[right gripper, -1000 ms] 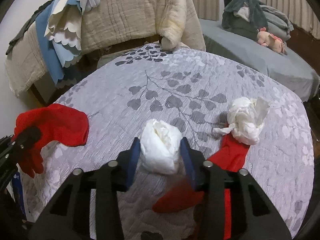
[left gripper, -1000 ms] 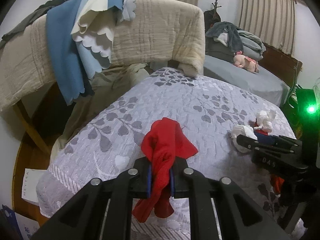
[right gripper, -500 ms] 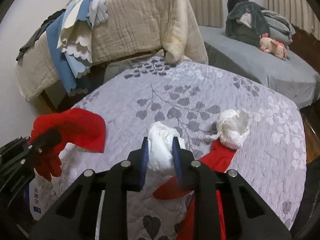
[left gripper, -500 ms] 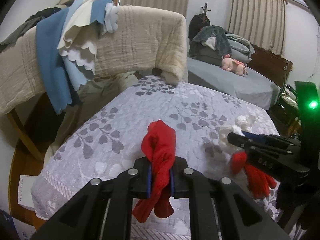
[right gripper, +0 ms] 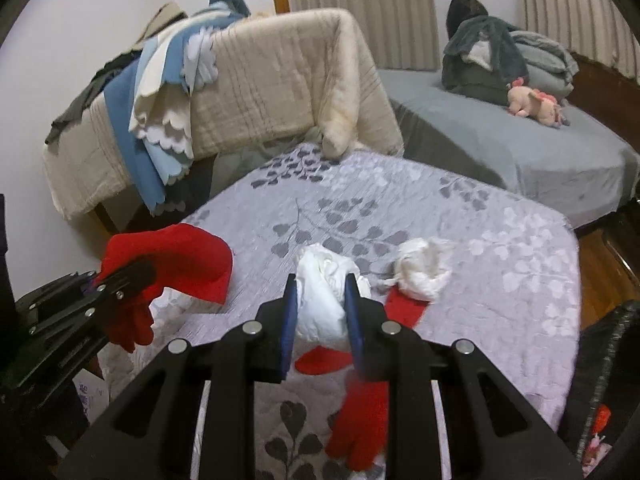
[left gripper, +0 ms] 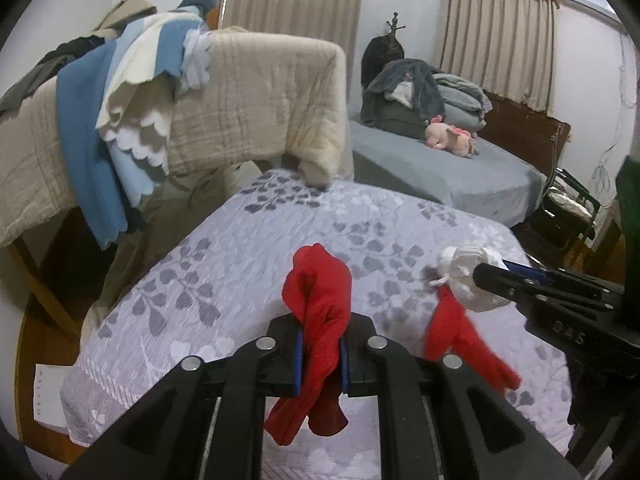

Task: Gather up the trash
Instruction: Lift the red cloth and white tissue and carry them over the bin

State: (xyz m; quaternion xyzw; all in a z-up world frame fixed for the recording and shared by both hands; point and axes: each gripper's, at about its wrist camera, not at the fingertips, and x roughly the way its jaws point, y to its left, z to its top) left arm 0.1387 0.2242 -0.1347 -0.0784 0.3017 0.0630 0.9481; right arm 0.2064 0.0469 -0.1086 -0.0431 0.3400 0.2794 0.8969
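My left gripper [left gripper: 320,340] is shut on a red glove [left gripper: 316,304], held above the leaf-patterned bedspread [left gripper: 248,264]. In the right wrist view that gripper [right gripper: 140,272] and its glove [right gripper: 176,252] show at the left. My right gripper [right gripper: 321,312] is shut on a white tissue wad [right gripper: 320,300], also lifted off the bed. A second red glove [right gripper: 360,416] hangs below that wad. From the left wrist view, the right gripper [left gripper: 480,270] shows with the wad [left gripper: 468,284] and the dangling glove [left gripper: 456,332]. Another tissue wad [right gripper: 422,274] lies on the bedspread.
A beige quilt [left gripper: 256,100] and blue and cream cloths [left gripper: 88,128] hang over a rail at the back left. A grey bed [right gripper: 520,152] with a pink plush toy [right gripper: 532,104] stands behind. A dark bag [right gripper: 600,380] is at the right. A white box [left gripper: 48,396] sits on the floor at the left.
The right jaws have closed on the tissue wad and lifted it, with the second red glove trailing up. The left gripper has risen with its red glove.
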